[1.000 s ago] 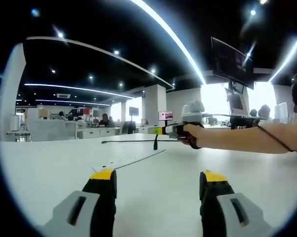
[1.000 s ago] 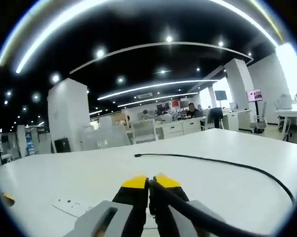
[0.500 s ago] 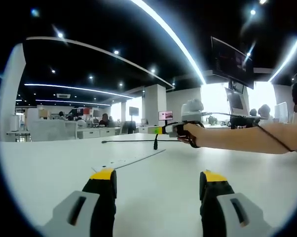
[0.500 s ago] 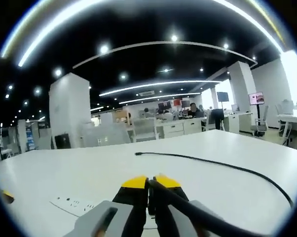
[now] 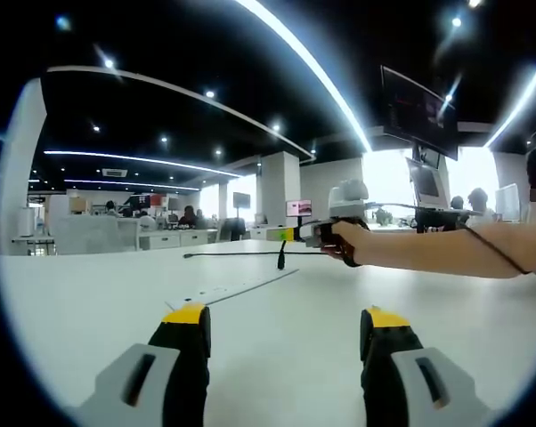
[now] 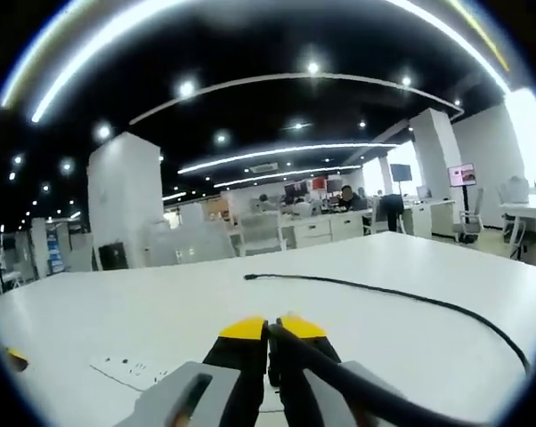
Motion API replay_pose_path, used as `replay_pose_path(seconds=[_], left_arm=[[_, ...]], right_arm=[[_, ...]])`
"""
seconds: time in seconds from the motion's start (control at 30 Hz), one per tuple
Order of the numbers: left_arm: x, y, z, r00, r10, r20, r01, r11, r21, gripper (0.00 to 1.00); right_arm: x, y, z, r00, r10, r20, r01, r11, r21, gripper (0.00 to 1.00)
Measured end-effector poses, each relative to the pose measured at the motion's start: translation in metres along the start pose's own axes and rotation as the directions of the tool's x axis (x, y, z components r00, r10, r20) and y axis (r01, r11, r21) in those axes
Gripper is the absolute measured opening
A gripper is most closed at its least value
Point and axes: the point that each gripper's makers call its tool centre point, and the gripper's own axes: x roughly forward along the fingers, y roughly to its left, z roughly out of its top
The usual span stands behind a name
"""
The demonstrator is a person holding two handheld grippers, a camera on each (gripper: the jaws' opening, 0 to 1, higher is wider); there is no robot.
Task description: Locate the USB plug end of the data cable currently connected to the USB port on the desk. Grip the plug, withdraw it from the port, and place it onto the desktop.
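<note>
Here right tongs (image 6: 270, 331) clamp black cable (image 6: 410, 298); left tongs (image 5: 286, 322) wide, empty.

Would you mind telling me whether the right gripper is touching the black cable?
Touching: in the right gripper view, the right gripper has its jaws closed on the black cable.

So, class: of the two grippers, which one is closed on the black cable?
The right gripper, seen in its own view with yellow tips pressed together on the black cable. The left gripper stands open above the white desk.
</note>
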Motion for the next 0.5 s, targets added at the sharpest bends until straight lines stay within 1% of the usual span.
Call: replay_pose_path(seconds=[0.07, 0.13, 0.2, 0.27, 0.3, 0.37, 0.4, 0.43, 0.5], left_arm=[[0.000, 0.000, 0.000, 1.000, 0.000, 0.000, 0.000, 1.000, 0.000, 0.68], [0.000, 0.000, 0.000, 1.000, 0.000, 0.000, 0.000, 1.000, 0.001, 0.68], [0.000, 0.000, 0.000, 1.000, 0.000, 0.000, 0.000, 1.000, 0.001, 0.68], [0.001, 0.000, 0.000, 1.000, 0.000, 0.000, 0.000, 1.000, 0.001, 0.68], [0.001, 0.000, 0.000, 1.000, 0.000, 0.000, 0.000, 1.000, 0.001, 0.68], [0.001, 0.000, 0.000, 1.000, 0.001, -0.001, -0.001, 1.000, 0.002, 0.68], [0.001, 0.001, 0.000, 1.000, 0.001, -0.001, -0.001, 1.000, 0.002, 0.68], [0.001, 0.001, 0.000, 1.000, 0.001, -0.001, -0.001, 1.000, 0.002, 0.68], [0.001, 0.001, 0.000, 1.000, 0.001, -0.001, -0.001, 1.000, 0.001, 0.68]], right_arm=[[0.002, 0.000, 0.000, 1.000, 0.001, 0.001, -0.001, 1.000, -0.009, 0.06], [0.005, 0.001, 0.001, 1.000, -0.012, -0.016, 0.011, 0.997, -0.078, 0.06], [0.003, 0.008, 0.000, 1.000, -0.007, -0.025, 0.004, 0.993, -0.115, 0.06], [0.008, 0.011, 0.001, 0.999, -0.001, -0.034, -0.005, 0.988, -0.152, 0.06], [0.008, 0.014, 0.000, 0.999, 0.001, -0.037, -0.008, 0.984, -0.180, 0.06], [0.007, 0.017, -0.001, 0.999, -0.017, -0.042, 0.005, 0.966, -0.260, 0.06], [0.007, 0.016, 0.000, 0.999, -0.014, -0.040, 0.003, 0.970, -0.245, 0.06], [0.010, 0.014, 0.001, 0.999, -0.002, -0.043, -0.007, 0.977, -0.212, 0.06], [0.007, 0.008, 0.002, 1.000, -0.003, -0.025, 0.001, 0.994, -0.112, 0.06]])
